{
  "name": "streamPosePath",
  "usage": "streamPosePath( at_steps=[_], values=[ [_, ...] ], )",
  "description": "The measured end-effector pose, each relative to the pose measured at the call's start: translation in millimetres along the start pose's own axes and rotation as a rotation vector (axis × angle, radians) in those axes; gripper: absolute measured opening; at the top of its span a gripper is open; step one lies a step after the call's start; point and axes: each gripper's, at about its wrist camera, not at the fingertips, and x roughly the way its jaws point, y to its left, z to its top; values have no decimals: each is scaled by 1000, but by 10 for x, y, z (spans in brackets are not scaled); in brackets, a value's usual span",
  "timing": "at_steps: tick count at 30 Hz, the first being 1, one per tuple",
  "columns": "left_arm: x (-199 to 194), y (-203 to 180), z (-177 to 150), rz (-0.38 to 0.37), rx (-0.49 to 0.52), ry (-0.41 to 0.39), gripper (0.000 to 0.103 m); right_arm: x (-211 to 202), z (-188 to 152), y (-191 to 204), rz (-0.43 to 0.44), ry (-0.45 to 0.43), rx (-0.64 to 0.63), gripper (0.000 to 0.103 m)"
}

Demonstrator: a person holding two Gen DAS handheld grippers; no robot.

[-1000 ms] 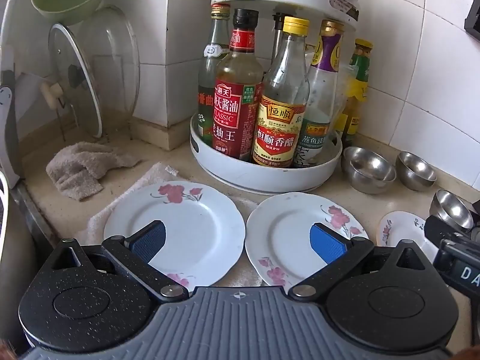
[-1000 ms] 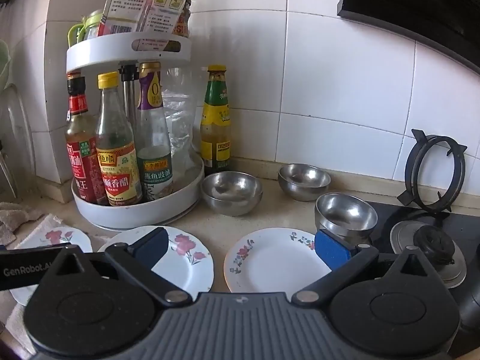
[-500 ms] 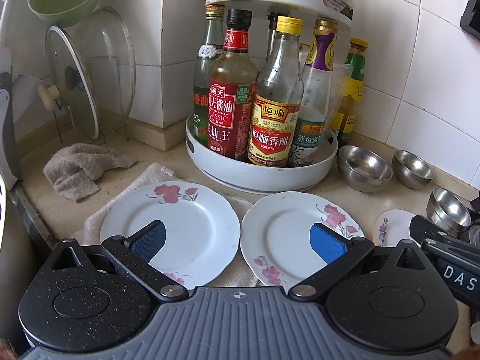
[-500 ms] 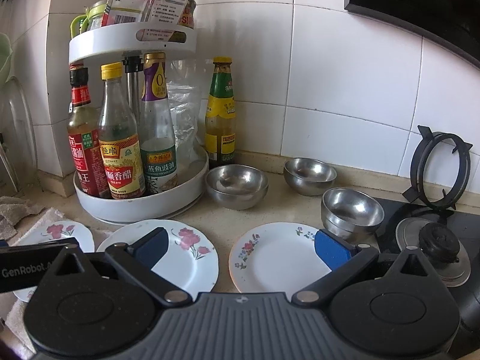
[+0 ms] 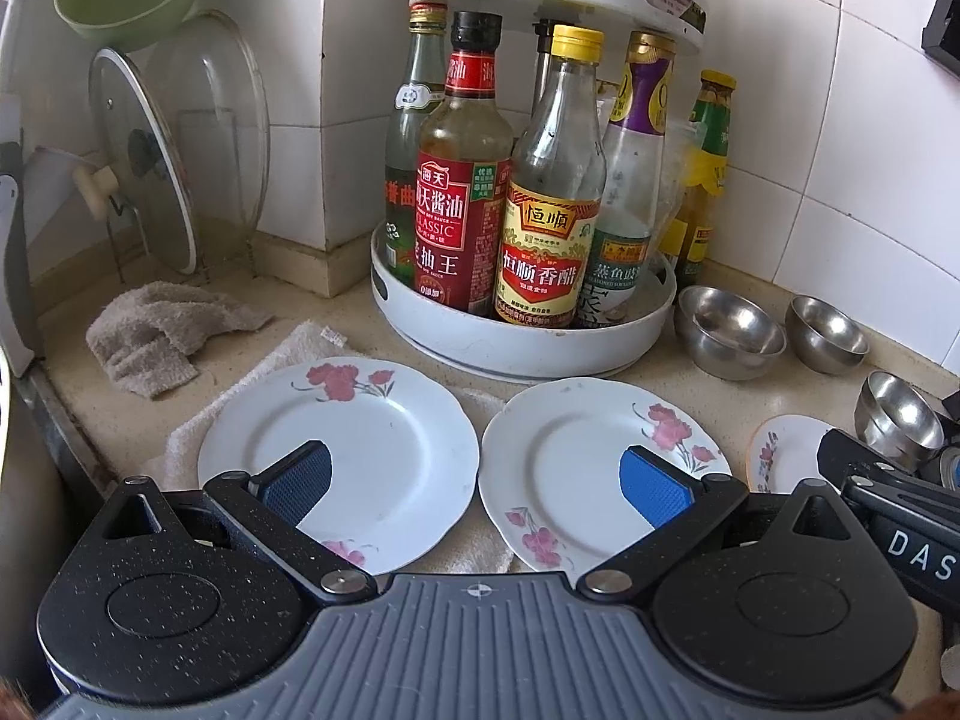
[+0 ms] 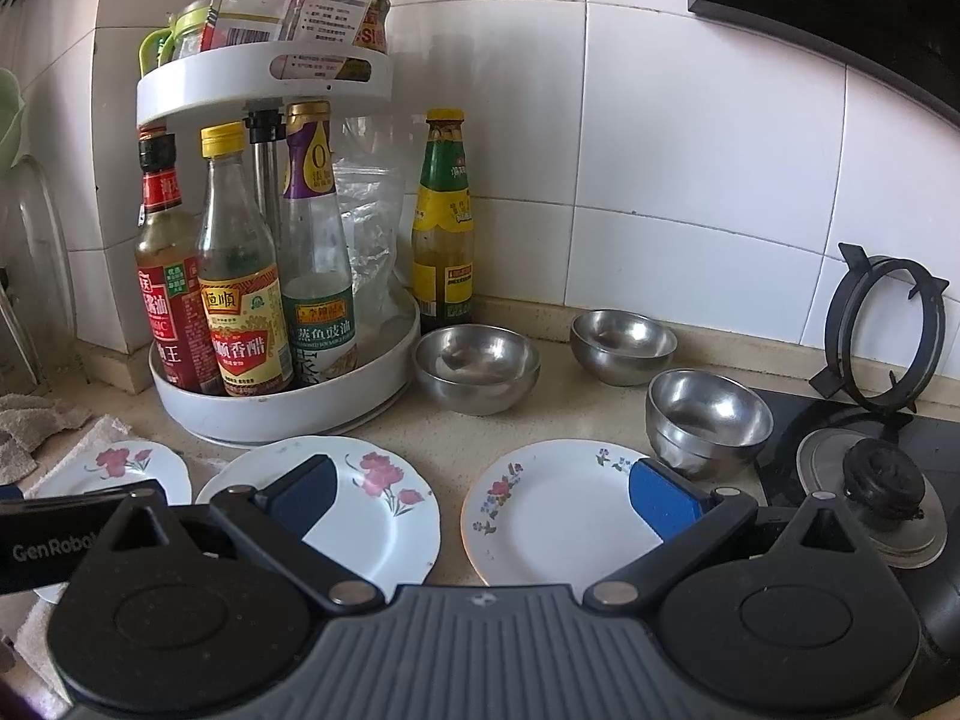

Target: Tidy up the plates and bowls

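Observation:
Three white floral plates lie in a row on the counter: a left plate (image 5: 372, 450) on a towel, a middle plate (image 5: 576, 468) (image 6: 360, 510) and a smaller right plate (image 6: 558, 510). Three steel bowls stand behind: a large bowl (image 6: 477, 366), a small bowl (image 6: 624, 345) and a bowl (image 6: 708, 420) at the stove's edge. My left gripper (image 5: 477, 489) hangs open over the gap between the left and middle plates, holding nothing. My right gripper (image 6: 480, 495) is open above the gap between the middle and right plates, empty too.
A white two-tier turntable (image 5: 522, 336) of sauce bottles stands behind the plates. A glass lid (image 5: 144, 162) leans in a rack at the left, with a crumpled rag (image 5: 162, 330) before it. A gas stove burner (image 6: 882, 480) and a pan support (image 6: 882, 324) lie at the right.
Both grippers have drifted slightly forward and lower toward the plates. Nothing on the counter has moved, and both stay open.

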Motion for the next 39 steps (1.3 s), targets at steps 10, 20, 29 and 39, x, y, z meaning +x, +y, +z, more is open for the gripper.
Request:
streamPosePath(
  at_steps=[10, 20, 29, 39],
  values=[
    [-2, -26, -30, 8, 2, 12, 103, 20, -21, -41, 16, 15, 9, 103],
    [45, -103, -71, 22, -14, 30, 103, 162, 12, -103, 59, 31, -16, 103],
    [207, -344, -284, -46, 51, 89, 100, 614, -66, -520, 141, 144, -37, 103],
    [465, -515, -361, -70, 14, 152, 93, 1196, 208, -527, 404, 169, -217, 103]
  ],
)
